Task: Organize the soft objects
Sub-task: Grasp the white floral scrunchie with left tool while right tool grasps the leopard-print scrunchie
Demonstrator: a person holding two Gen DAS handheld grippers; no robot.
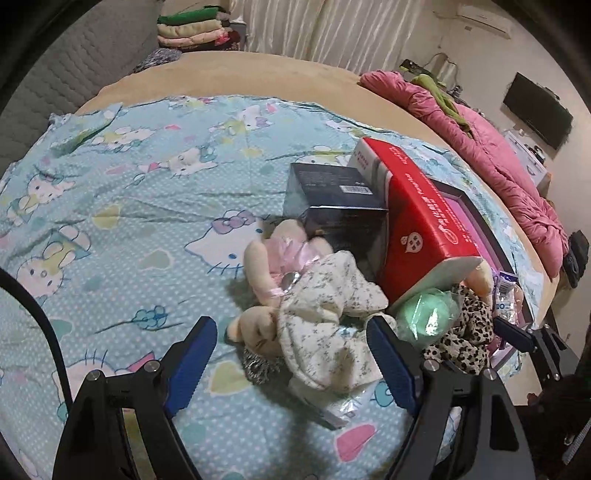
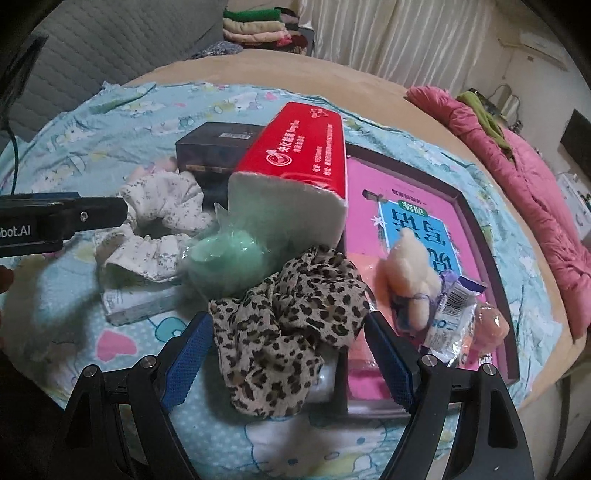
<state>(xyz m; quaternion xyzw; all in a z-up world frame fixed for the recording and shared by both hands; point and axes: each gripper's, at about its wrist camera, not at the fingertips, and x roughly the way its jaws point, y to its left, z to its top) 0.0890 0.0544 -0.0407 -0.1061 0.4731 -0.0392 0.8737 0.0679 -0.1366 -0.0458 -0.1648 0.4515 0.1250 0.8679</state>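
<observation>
Two grippers hang over a bed spread with a pale blue cartoon-cat sheet (image 1: 122, 206), both with their blue-padded jaws standing wide. Nearest the right gripper (image 2: 288, 354), a crumpled leopard-print cloth (image 2: 288, 317) lies between the pads; the pads do not press on it, though its edges come close to both. Nearest the left gripper (image 1: 291, 354), a white floral-print garment (image 1: 325, 317) lies bunched on the sheet, its right edge close against the right pad, the left pad well clear of it; nothing is gripped. A cream plush toy (image 1: 266, 273) with a pink ribbon lies partly under that garment, its head just ahead of the left pad. Under the garment's near end a flat white packet (image 2: 136, 302) rests on the sheet.

Just beyond the leopard cloth sits a green object in clear wrapping (image 2: 229, 251), touching the cloth and the foot of a red carton (image 2: 303, 147). The carton is tilted, its pale end down toward the soft things and its far end propped up on a dark box (image 1: 332, 195) behind it. To the right lies a flat pink book in a dark frame (image 2: 417, 206), and on it a small cream plush (image 2: 410, 269), a barcoded wrapper (image 2: 450, 317) and an orange soft lump (image 2: 491, 325).

Farther off, a pink quilt (image 1: 491, 155) is heaped along the bed's right edge with a green cloth on it. Beyond the tan bed cover, folded blankets (image 1: 195, 26) are stacked before pale curtains (image 1: 332, 26)
</observation>
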